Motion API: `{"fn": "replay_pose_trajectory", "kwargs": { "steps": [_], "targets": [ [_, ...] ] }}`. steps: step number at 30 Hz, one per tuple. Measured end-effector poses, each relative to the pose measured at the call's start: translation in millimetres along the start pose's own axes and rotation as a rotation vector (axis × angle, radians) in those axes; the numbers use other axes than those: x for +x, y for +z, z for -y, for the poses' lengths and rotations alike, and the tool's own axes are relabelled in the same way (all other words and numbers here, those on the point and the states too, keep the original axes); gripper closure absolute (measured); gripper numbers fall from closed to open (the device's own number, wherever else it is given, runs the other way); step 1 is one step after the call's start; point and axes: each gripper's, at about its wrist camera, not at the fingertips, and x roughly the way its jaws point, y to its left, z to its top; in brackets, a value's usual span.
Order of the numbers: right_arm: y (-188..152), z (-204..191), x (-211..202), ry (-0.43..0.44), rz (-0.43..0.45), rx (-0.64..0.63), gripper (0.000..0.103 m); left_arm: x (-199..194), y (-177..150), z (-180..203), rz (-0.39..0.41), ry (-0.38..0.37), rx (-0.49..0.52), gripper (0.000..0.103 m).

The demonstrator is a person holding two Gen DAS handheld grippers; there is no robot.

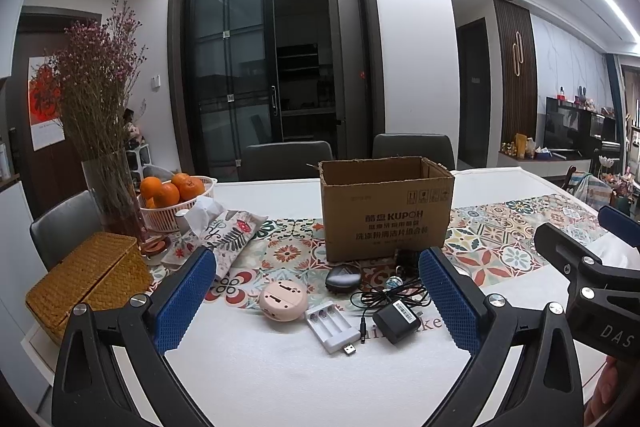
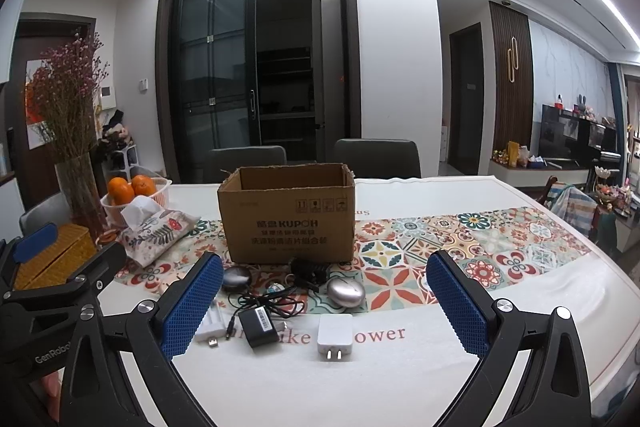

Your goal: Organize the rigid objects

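Note:
An open cardboard box [image 1: 386,209] stands on the patterned runner; it also shows in the right wrist view [image 2: 288,215]. In front of it lie a pink round device [image 1: 283,299], a white battery charger [image 1: 331,328], a black power adapter with cord [image 1: 396,319], a dark oval mouse [image 1: 343,277], a silver oval object [image 2: 346,292] and a white plug adapter [image 2: 335,337]. My left gripper [image 1: 318,301] is open and empty above the near table, over these items. My right gripper [image 2: 325,303] is open and empty, over the adapters.
At the left stand a woven basket [image 1: 86,281], a floral tissue pouch [image 1: 218,235], a glass vase of dried flowers [image 1: 112,195] and a white basket of oranges [image 1: 176,201]. Two grey chairs [image 1: 288,155] stand behind the table.

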Motion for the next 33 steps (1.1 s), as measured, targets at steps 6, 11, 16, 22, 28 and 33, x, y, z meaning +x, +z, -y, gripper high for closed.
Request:
{"fn": "replay_pose_trajectory", "kwargs": {
  "steps": [6,11,16,22,28,33],
  "targets": [
    [1.9,2.3,0.1,0.003,-0.002,0.001,0.000,-0.3,-0.2,0.5,-0.001,-0.004,0.000,0.000],
    [1.8,2.2,1.0,0.007,-0.004,0.000,0.000,-0.2,-0.6,0.7,-0.002,-0.004,0.002,0.000],
    [1.9,2.5,0.6,0.009,-0.005,0.000,0.000,0.3,-0.7,-0.3,-0.006,-0.009,0.000,0.000],
    [1.0,3.0,1.7,0.009,-0.004,-0.001,0.000,0.3,-0.7,0.1,-0.003,-0.005,0.004,0.000],
    [1.5,3.2,1.2,0.011,-0.006,-0.001,0.000,0.3,-0.9,0.1,-0.004,-0.008,0.004,0.000],
    [1.5,3.0,1.2,0.010,-0.004,-0.004,0.000,0.5,-1.3,0.2,-0.004,-0.008,0.004,0.000]
  ]
}}
